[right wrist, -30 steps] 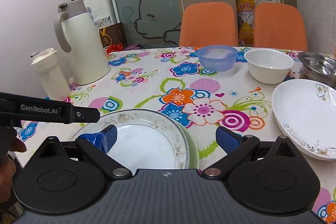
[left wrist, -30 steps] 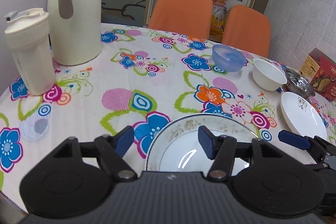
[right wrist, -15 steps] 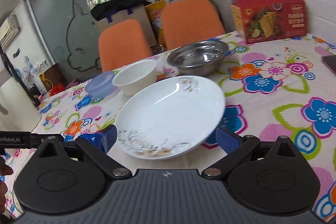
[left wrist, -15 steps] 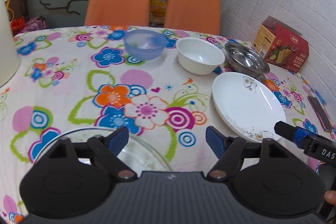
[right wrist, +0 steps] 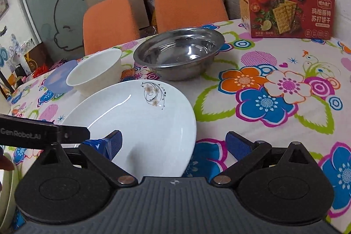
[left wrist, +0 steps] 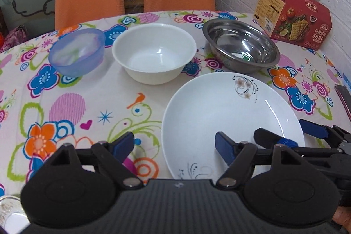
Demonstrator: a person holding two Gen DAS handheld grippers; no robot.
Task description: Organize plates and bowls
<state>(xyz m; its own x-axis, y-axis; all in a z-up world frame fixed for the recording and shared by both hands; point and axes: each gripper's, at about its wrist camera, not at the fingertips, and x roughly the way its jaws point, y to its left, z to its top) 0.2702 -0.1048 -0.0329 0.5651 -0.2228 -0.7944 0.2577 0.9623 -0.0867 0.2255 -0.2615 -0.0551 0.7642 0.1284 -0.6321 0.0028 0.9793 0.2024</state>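
Blue bowl (left wrist: 76, 54) clear from the left wrist, half hidden from the right

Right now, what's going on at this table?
A person holds tongs in each hand over the white plate on the floral tablecloth. Both are open: the right tongs straddle the plate's near right edge, and the left tongs reach in from its other side. Neither grips it. Behind it sit a blue bowl, white bowl and steel bowl, unstacked.
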